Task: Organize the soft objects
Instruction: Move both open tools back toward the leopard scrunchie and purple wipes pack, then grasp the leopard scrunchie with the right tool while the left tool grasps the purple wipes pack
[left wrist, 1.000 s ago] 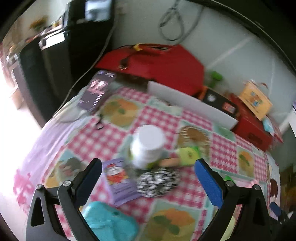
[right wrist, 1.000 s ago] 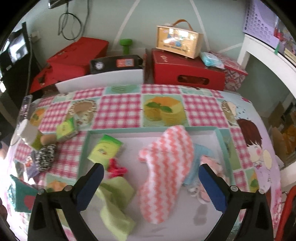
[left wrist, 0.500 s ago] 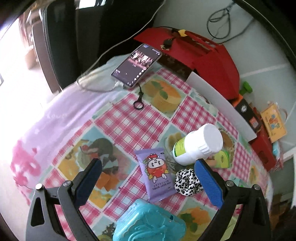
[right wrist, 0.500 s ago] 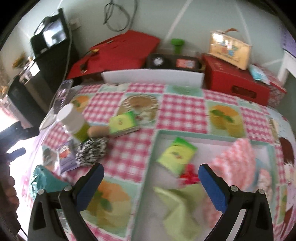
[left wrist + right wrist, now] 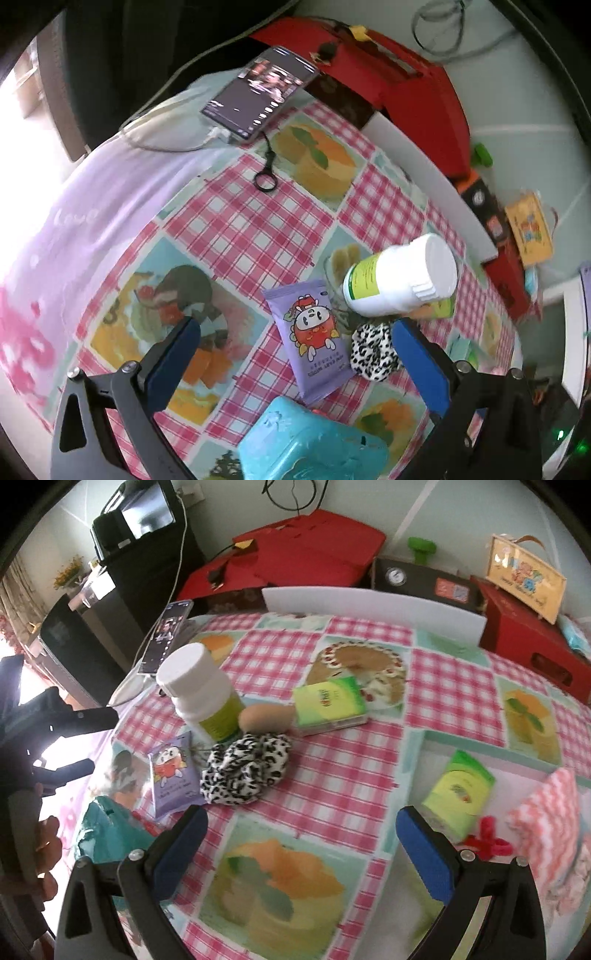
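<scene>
Blue pads on my right tool (image 5: 301,843) stand wide apart with nothing between them, and my left tool (image 5: 295,356) is spread just as wide and just as empty. Both hover above the surface (image 5: 332,771), not touching anything.

I take the scrunchie (image 5: 245,770) as my landmark, since it looks like the next soft thing to go. From my right tool it lies ahead and to the left, its long axis running from near-left to far-right, so I would have to turn toward it. From my left tool the scrunchie (image 5: 373,352) sits just inside the right pad, partly hidden by it, so I judge the left is nearer.

Touching the scrunchie's left edge is a purple packet (image 5: 173,775); just behind it stand a bottle (image 5: 201,692) and a brown egg-like thing (image 5: 264,718), with a green tissue pack (image 5: 328,705) behind and to the right. A teal case (image 5: 310,443) lies nearer me than the scrunchie.

Only the right view shows the tray (image 5: 465,744), well right of the scrunchie, already holding a green pack (image 5: 458,794), a red tie (image 5: 487,838) and a pink zigzag cloth (image 5: 546,827). Only the left view shows the black ring (image 5: 265,182), far behind the scrunchie.
</scene>
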`<state>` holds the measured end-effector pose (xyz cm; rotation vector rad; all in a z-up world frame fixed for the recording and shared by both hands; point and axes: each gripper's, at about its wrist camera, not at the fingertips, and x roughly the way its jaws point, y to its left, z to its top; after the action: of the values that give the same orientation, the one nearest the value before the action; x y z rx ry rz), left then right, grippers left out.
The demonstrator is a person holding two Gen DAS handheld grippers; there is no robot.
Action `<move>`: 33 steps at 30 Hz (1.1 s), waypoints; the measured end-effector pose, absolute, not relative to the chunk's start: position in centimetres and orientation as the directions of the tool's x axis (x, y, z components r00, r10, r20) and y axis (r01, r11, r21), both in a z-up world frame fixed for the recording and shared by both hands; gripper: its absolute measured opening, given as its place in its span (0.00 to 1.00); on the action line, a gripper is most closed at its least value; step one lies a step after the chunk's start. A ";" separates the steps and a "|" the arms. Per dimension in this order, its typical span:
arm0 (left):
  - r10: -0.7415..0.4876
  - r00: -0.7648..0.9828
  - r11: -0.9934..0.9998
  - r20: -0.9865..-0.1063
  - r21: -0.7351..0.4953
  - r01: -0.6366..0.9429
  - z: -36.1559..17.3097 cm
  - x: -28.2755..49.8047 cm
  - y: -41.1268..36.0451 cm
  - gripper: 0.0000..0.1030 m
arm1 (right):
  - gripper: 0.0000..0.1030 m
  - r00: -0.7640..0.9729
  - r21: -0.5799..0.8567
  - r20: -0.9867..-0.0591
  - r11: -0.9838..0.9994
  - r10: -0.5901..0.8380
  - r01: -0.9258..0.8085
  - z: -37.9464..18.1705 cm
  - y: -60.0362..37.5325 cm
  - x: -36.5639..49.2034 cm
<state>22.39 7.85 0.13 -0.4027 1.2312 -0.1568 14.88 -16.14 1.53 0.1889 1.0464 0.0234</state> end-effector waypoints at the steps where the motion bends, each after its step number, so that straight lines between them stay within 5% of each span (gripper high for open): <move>1: -0.339 0.319 0.917 -0.885 -0.386 -0.096 0.1 22.6 8.0 1.00 | 1.00 0.498 0.169 -0.859 0.984 0.115 0.064 1.4 -15.8 15.2; 21: -0.218 -0.065 0.976 -0.974 -0.219 0.014 -5.4 29.5 2.7 1.00 | 0.99 0.390 0.258 -0.897 0.962 0.207 0.083 -3.5 -13.2 21.7; 33: -0.091 -0.112 0.995 -0.990 -0.095 0.031 -7.4 31.1 0.3 1.00 | 0.90 0.393 0.261 -0.897 0.960 0.203 0.100 -4.1 -13.8 21.8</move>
<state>31.10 0.28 -7.45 -0.0456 1.6798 -0.1038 21.79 -13.79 -4.14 0.2928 1.1700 0.0668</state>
